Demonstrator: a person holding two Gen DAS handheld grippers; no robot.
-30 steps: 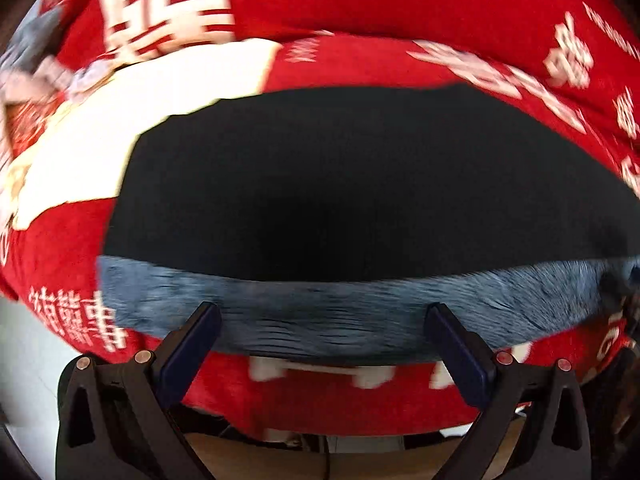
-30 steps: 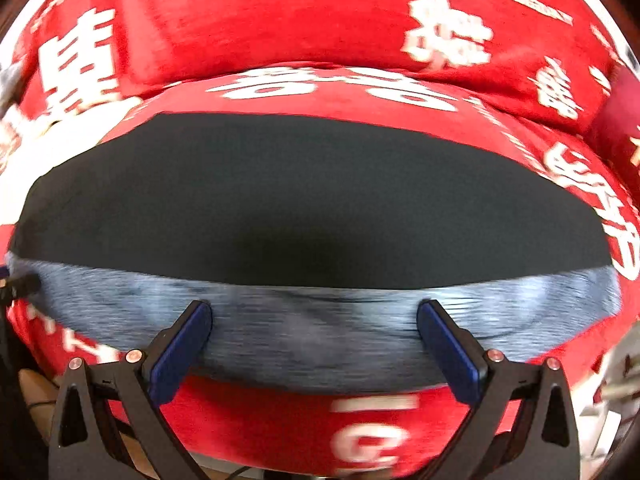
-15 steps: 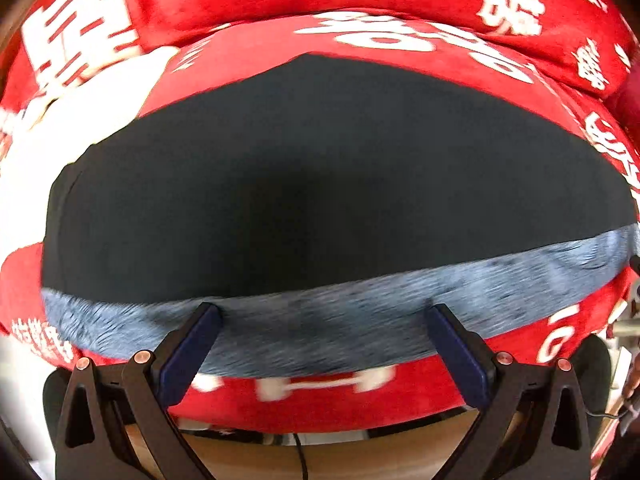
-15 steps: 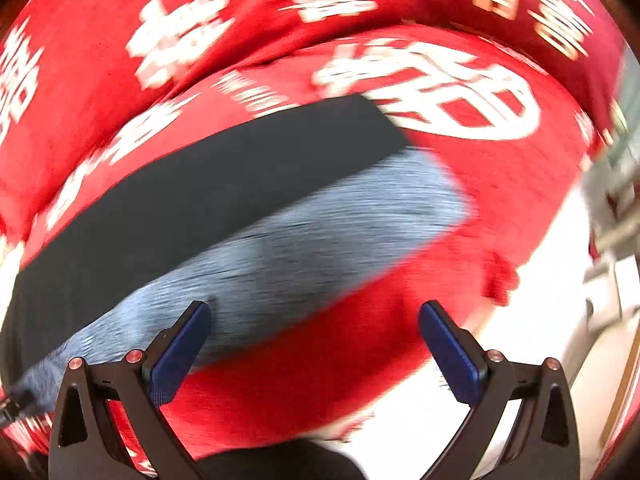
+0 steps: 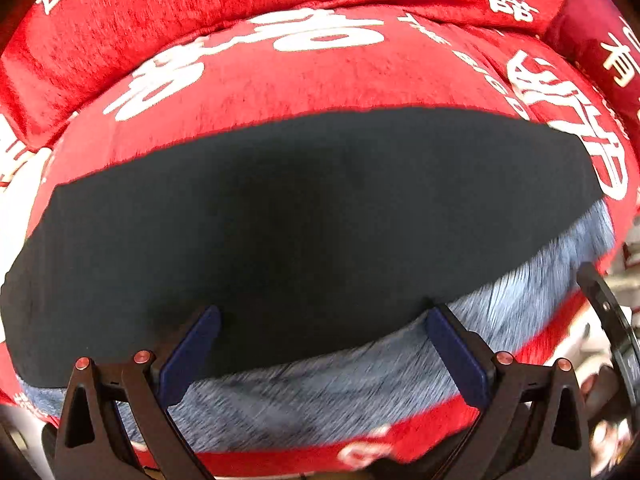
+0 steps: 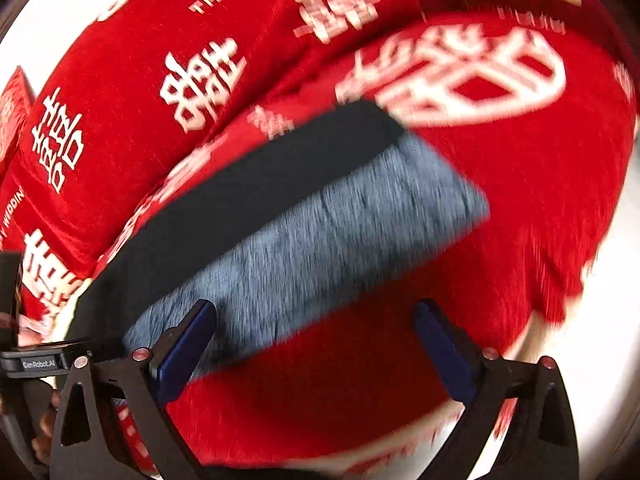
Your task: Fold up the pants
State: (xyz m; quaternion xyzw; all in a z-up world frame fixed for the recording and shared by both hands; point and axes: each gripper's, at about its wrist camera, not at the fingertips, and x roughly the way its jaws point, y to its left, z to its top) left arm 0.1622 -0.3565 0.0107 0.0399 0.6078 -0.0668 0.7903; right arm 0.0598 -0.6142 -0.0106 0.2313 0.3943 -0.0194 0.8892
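Pants (image 5: 312,216) lie folded into a dark band with a fuzzy grey-blue lining strip along the near edge, on the red printed cover (image 5: 280,76). Your risk: pinching cover along with cloth. Left tongs (image 5: 320,344) hover spread above the near edge; right tongs (image 6: 316,336) gape, angled toward the band's end.

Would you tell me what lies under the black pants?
A red blanket shows around the pants, whose fuzzy blue lining peeks out. Anything beneath them is covered.
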